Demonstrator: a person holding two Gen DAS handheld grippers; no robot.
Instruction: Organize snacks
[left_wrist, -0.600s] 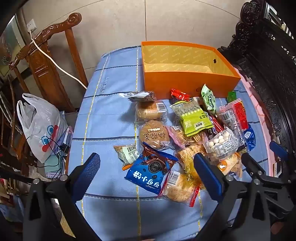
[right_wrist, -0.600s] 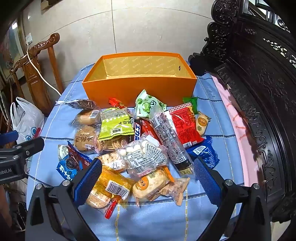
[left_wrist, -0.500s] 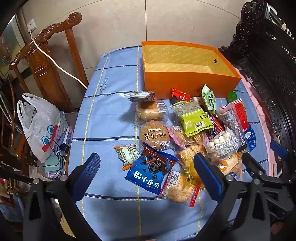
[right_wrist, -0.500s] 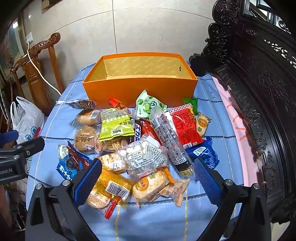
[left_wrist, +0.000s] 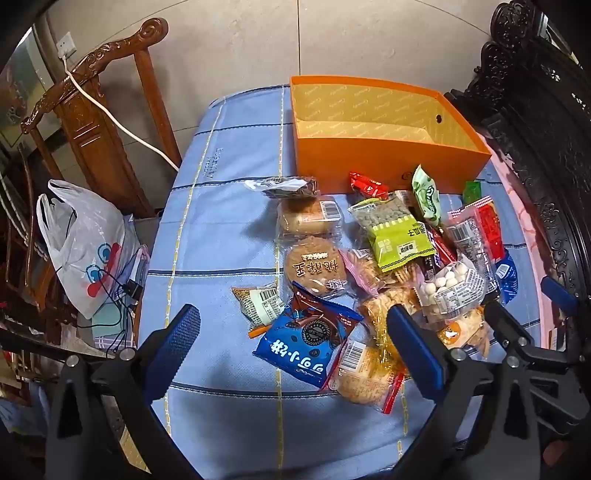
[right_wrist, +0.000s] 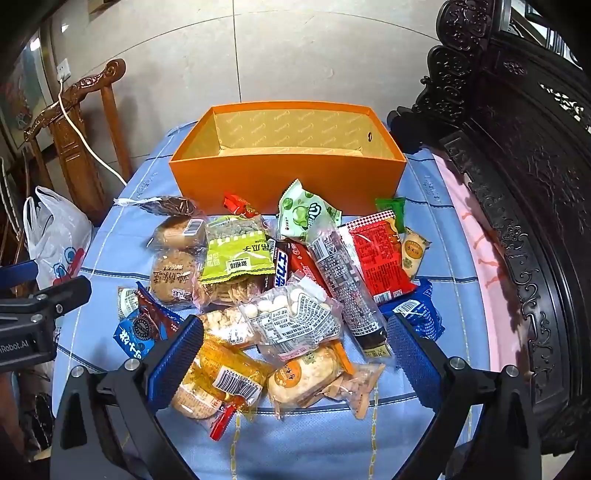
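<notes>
Both tongs, left tongs (left_wrist: 291, 343) and right tongs (right_wrist: 295, 354), gape wide and empty above the snack pile (right_wrist: 280, 295), presumably ready to fill the bare orange box (right_wrist: 288, 177).

orange box (right_wrist: 288, 173), paler yellow patterned lining. surface (left_wrist: 221, 229) light blue cloth, dark blue and yellow stripes, pink edge at right. blue cookie pack (left_wrist: 306, 339), white lettering. lime green packet (right_wrist: 238, 258). red packet (right_wrist: 380, 254). white-green pack (right_wrist: 303, 214) near box. fingers (right_wrist: 175, 363) blue pads, black frame. white plastic bag (left_wrist: 81, 243) far left, red-blue print.
</notes>
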